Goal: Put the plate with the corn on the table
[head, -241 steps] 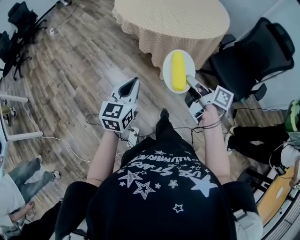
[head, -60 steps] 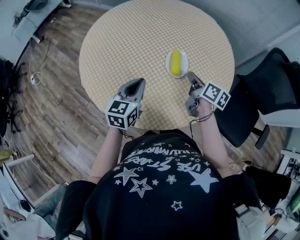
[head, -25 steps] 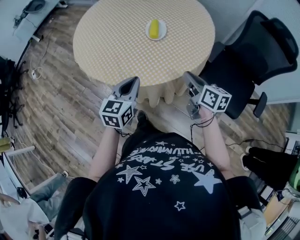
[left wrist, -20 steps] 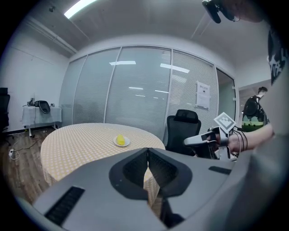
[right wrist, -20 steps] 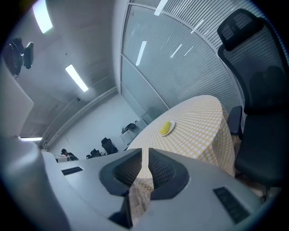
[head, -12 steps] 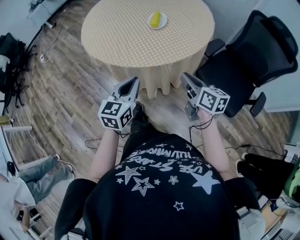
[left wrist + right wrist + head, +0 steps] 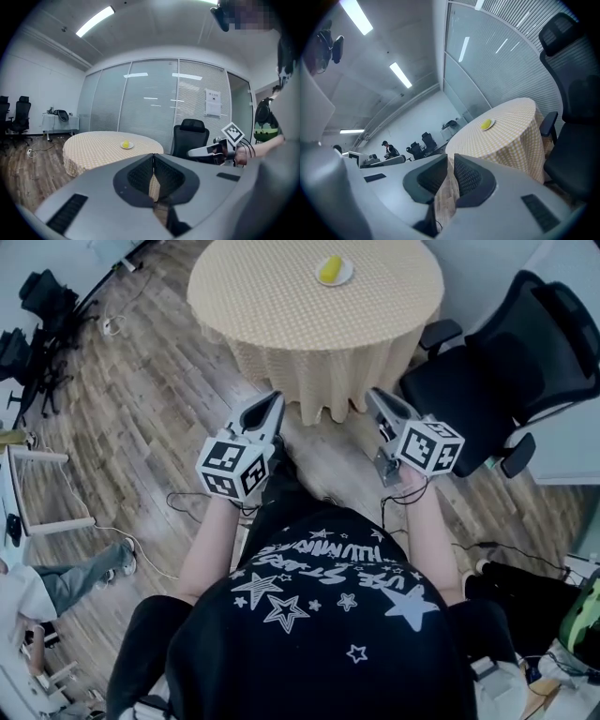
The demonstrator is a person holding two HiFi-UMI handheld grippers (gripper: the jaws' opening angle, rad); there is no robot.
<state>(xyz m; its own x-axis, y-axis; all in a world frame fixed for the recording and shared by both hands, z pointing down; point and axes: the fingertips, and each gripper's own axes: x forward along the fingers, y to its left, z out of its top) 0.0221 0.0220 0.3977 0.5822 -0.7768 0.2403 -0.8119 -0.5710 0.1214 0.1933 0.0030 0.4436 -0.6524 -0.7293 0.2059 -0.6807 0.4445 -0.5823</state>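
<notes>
The white plate [image 7: 335, 273] with the yellow corn [image 7: 329, 266] rests on the round table with a checked yellow cloth [image 7: 281, 296], far ahead of both grippers. The left gripper view shows the plate [image 7: 125, 146] small on the table [image 7: 93, 145], and the right gripper view shows the plate [image 7: 487, 124] on the table [image 7: 511, 131]. My left gripper [image 7: 272, 401] is held over the floor with its jaws [image 7: 153, 155] pressed together and nothing in them. My right gripper [image 7: 375, 395] is level with it, its jaws [image 7: 451, 157] a narrow gap apart and holding nothing.
A black office chair [image 7: 506, 362] stands right of the table, near my right gripper. Cables [image 7: 187, 507] lie on the wood floor by my feet. A white desk frame [image 7: 37, 484] and a seated person's legs [image 7: 66, 577] are at the left. More dark chairs [image 7: 37, 306] stand at the far left.
The plate with the corn left my right gripper and now lies on the table. Over the last second both grippers drew back from the table, which has shrunk toward the top of the view.
</notes>
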